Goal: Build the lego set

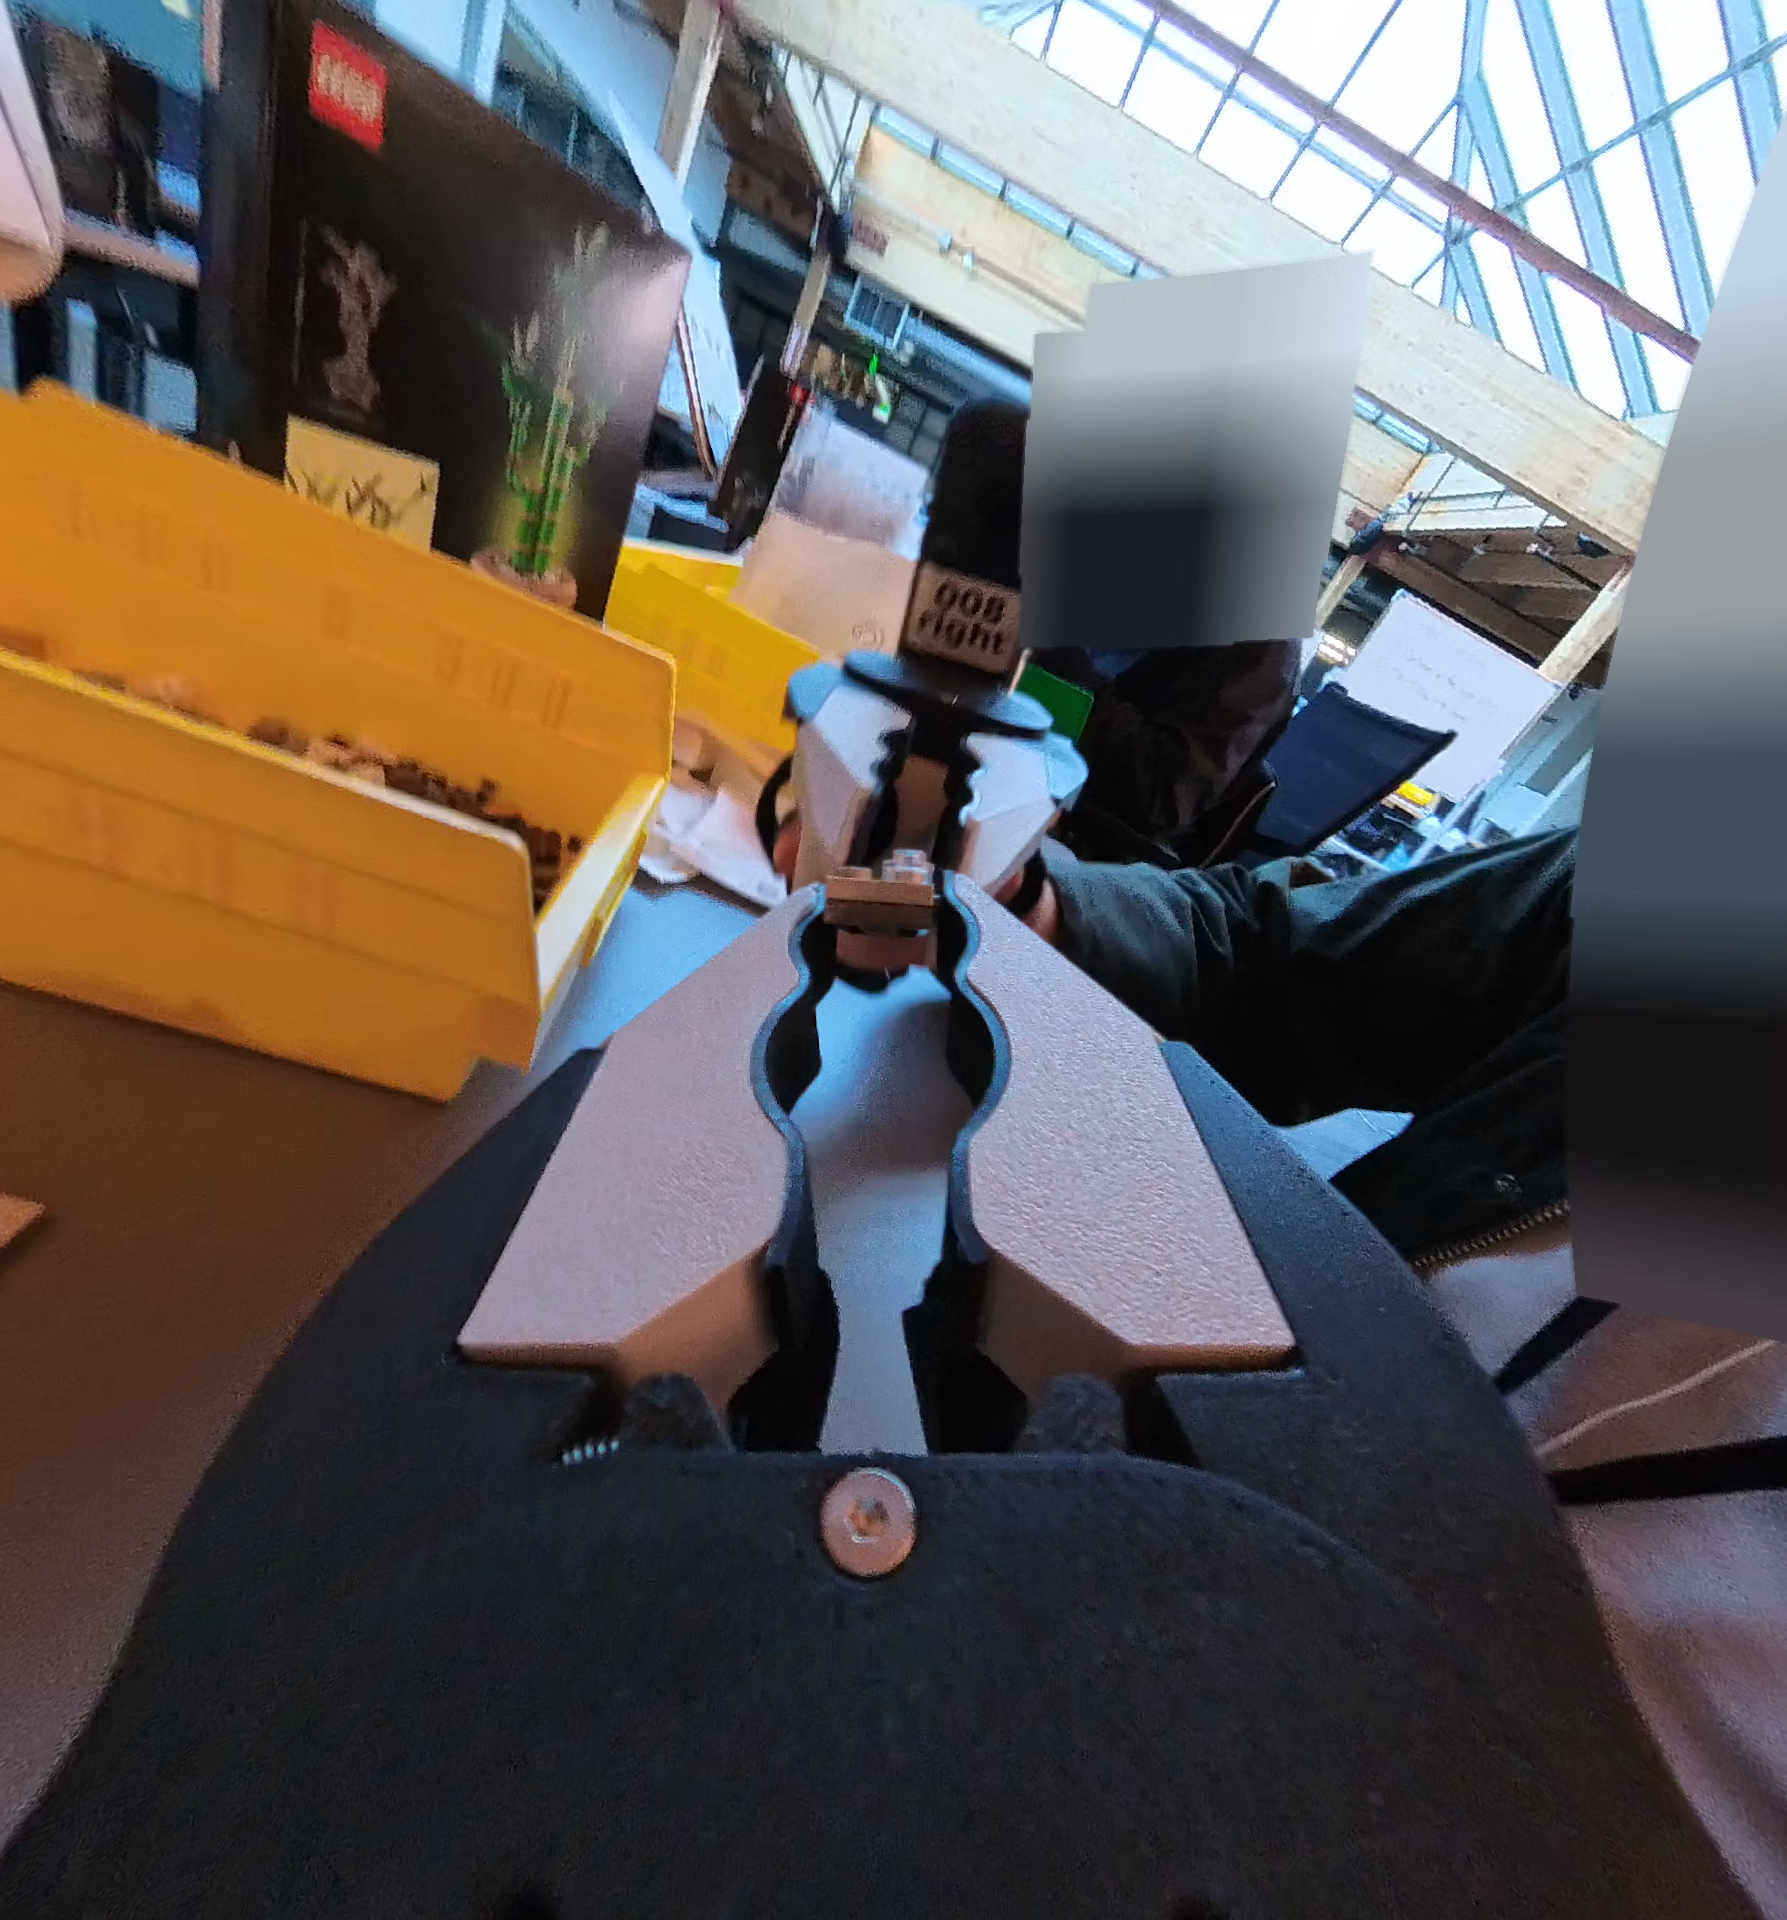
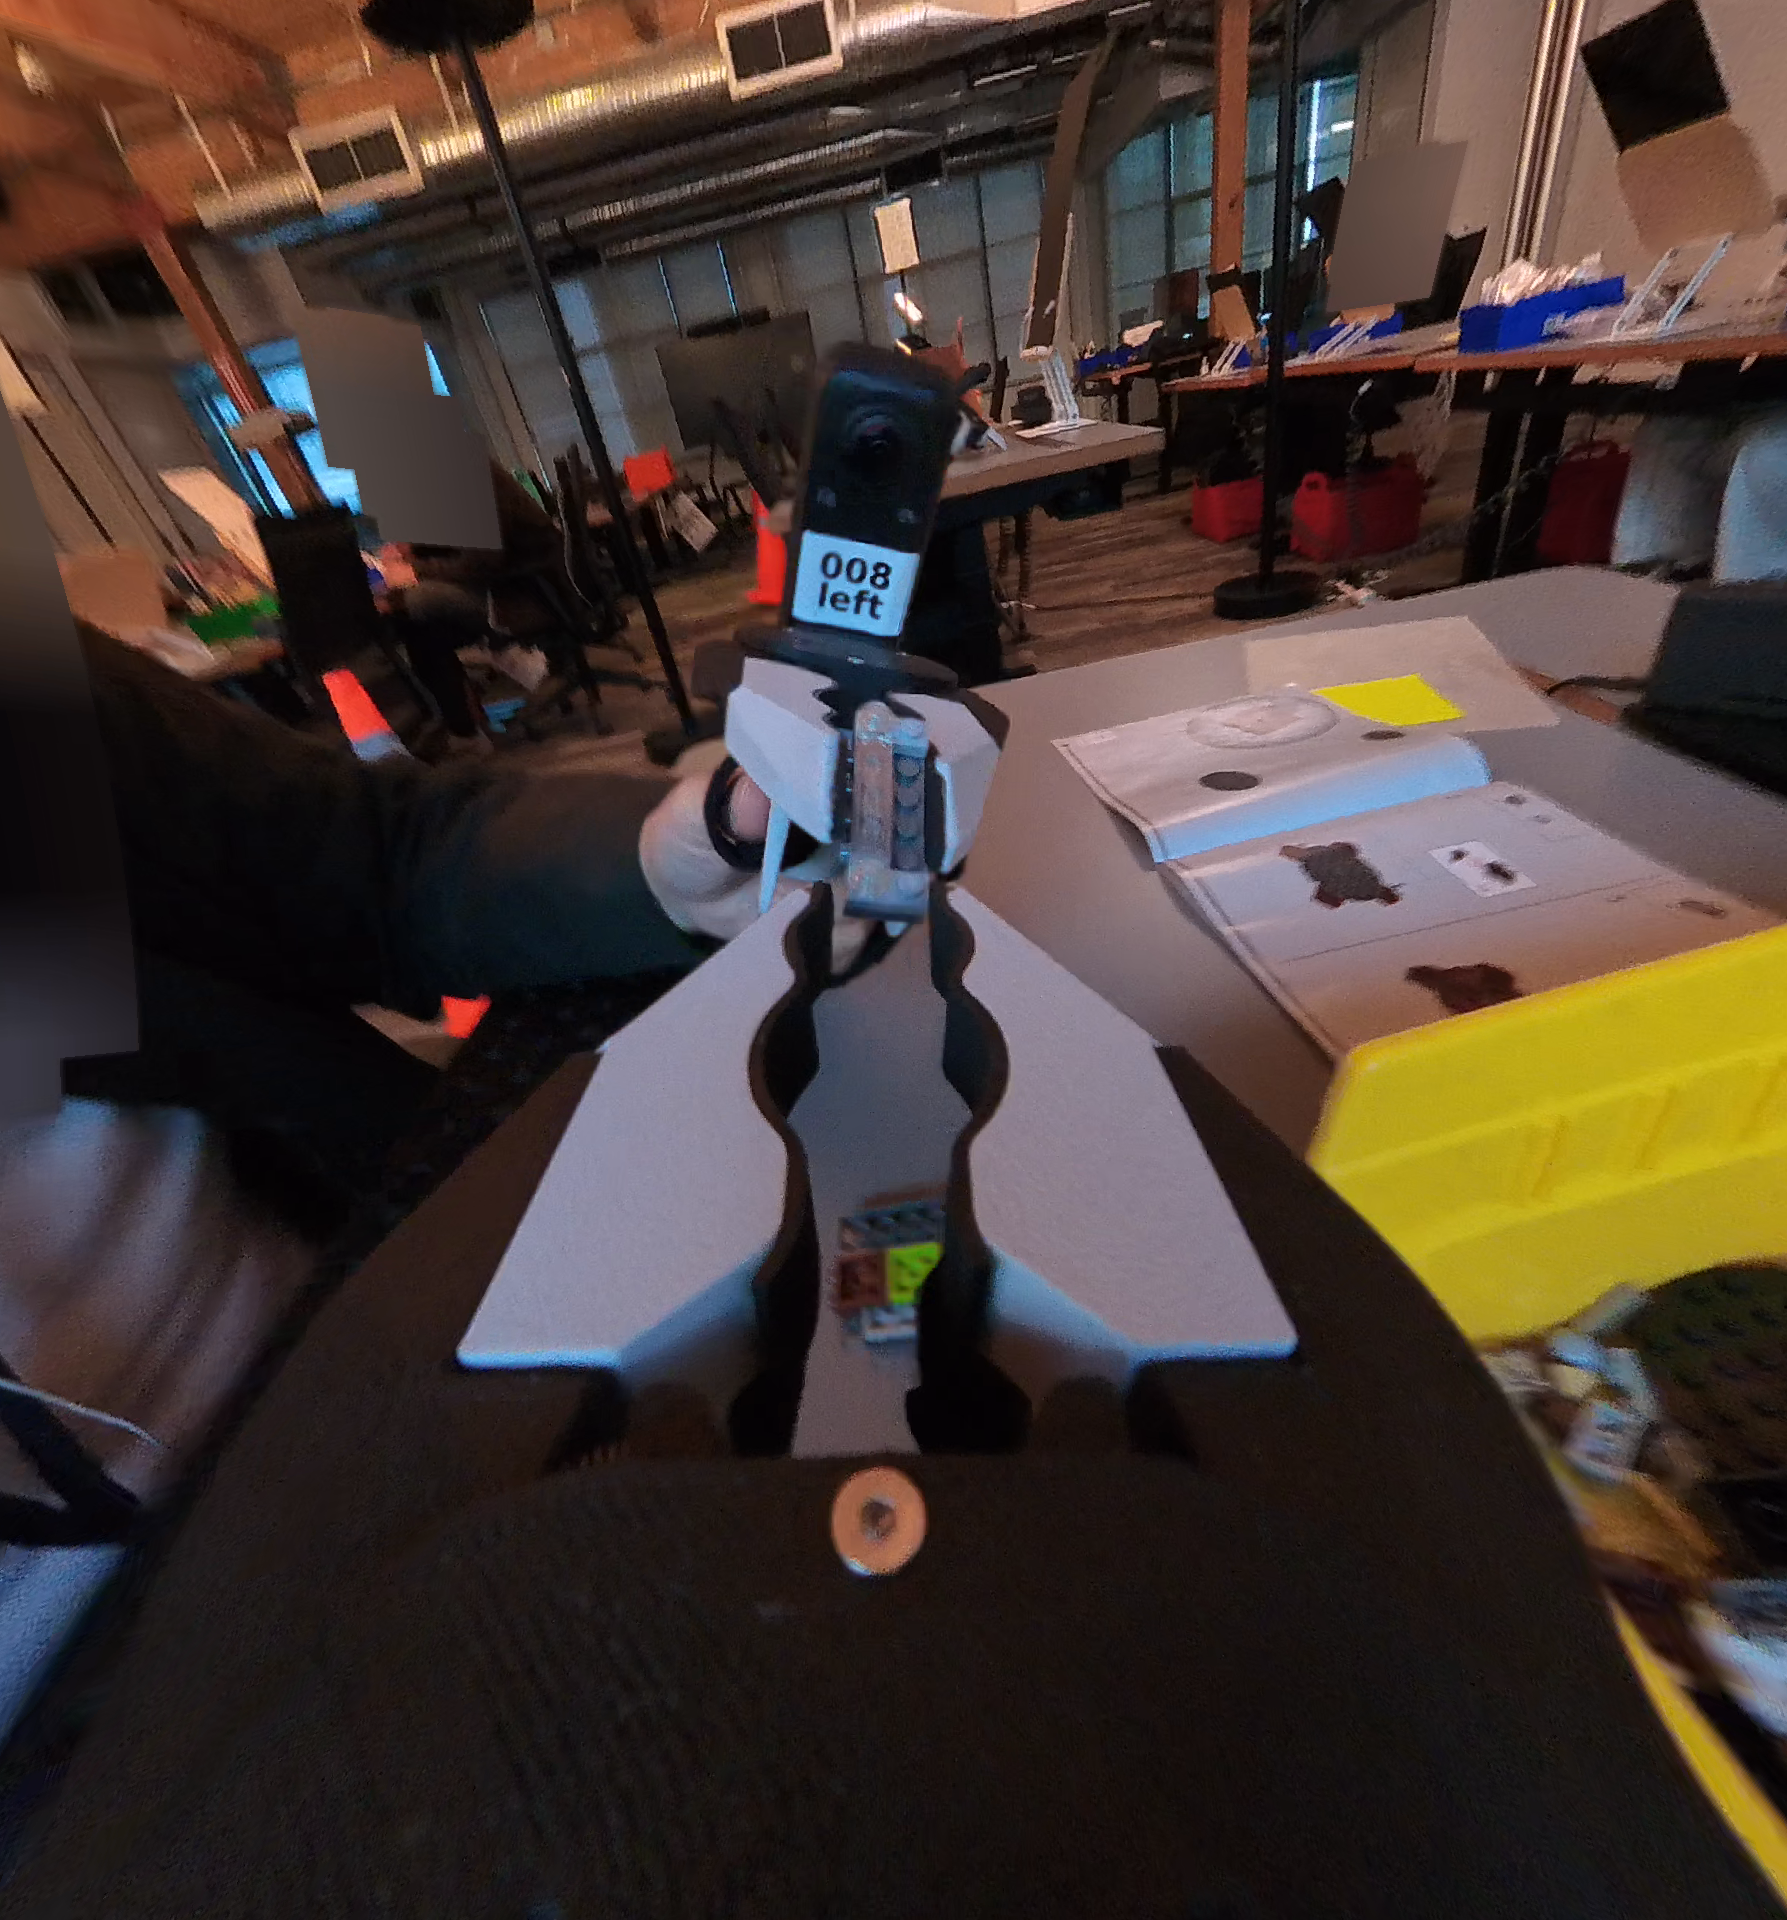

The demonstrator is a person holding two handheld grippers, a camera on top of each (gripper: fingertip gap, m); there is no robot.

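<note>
My left gripper (image 1: 881, 909) is shut on a small lego assembly (image 1: 881, 891), a tan-grey plate with a clear stud on top, held above the grey table (image 1: 660, 966). The right wrist view shows the left gripper (image 2: 884, 805) holding this as a long grey and clear plate (image 2: 884, 800), standing upright. My right gripper (image 2: 876, 906) faces it tip to tip, jaws narrowly apart, with the plate's lower end between the tips. I cannot tell whether its pads touch the plate. It also shows in the left wrist view (image 1: 920, 821). A small grey, brown and lime brick cluster (image 2: 889, 1273) lies on the table below.
Yellow bins (image 1: 245, 810) hold loose brown pieces, and one also shows in the right wrist view (image 2: 1595, 1122). A black lego box (image 1: 432, 332) stands behind the bins. An open instruction booklet (image 2: 1388, 831) and a yellow note (image 2: 1388, 698) lie on the table. A dark-sleeved arm (image 1: 1284, 935) holds each gripper. Less than 4 cm separates the two grippers' tips.
</note>
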